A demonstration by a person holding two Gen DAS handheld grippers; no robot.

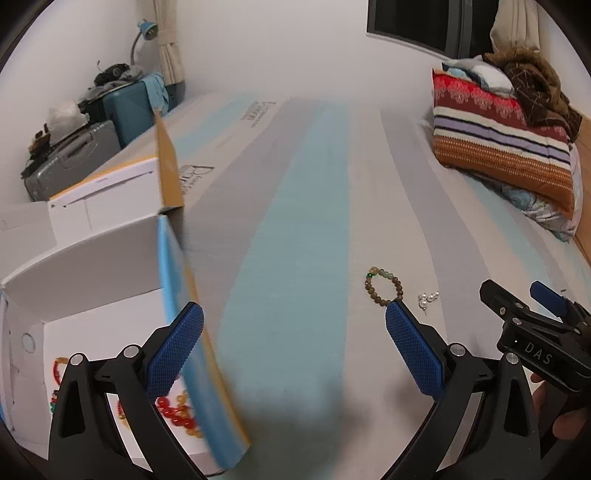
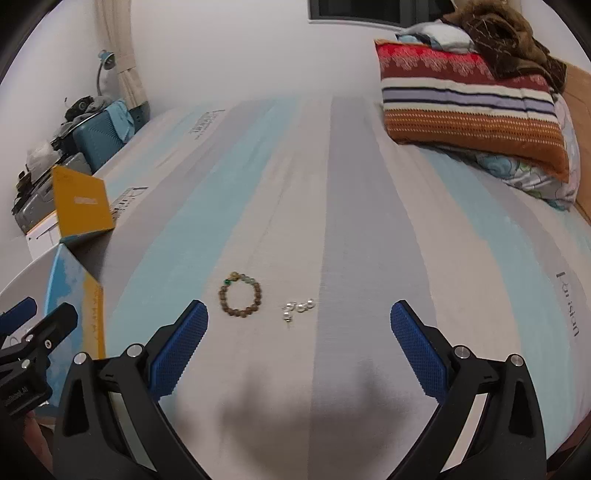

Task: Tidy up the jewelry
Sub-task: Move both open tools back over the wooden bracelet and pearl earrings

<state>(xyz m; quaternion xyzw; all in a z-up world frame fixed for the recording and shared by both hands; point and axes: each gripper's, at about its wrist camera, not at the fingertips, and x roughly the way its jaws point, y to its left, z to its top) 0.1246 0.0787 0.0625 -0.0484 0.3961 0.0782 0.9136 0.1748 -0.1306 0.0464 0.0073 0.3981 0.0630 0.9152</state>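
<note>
Only the left wrist view looks down into the open white box (image 1: 92,325), where red and amber bead strands (image 1: 177,410) lie on its floor near the blue-and-yellow side wall; the right wrist view sees that box (image 2: 74,295) only from outside, its painted wall facing the bed. The left gripper (image 1: 293,350) hangs wide apart and empty, one finger over the box, the other over the sheet. The right gripper (image 2: 299,350) is likewise spread with nothing between its blue pads (image 2: 177,350), hovering above the bedsheet (image 2: 332,184); in the left view it (image 1: 517,295) shows at the far side, a hand (image 1: 561,417) behind it. The brown beaded bracelet (image 2: 240,293), with a green bead and some pale ones, lies flat on the sheet, well apart from the box on the side away from it. A small cluster of pearl earrings (image 2: 297,308) sits just beside the bracelet, farther still from the box. The left view shows the same bracelet (image 1: 384,286) partly behind its own fingertip, the pearls (image 1: 426,299) next to it. The sheet is striped grey, white and light blue. Beyond the bracelet, by the wooden headboard, rests a folded striped blanket (image 2: 472,107) with a brown throw on top. Behind the box stand suitcases (image 1: 74,155) and a blue desk lamp (image 1: 147,31) against the wall by a curtain.
</note>
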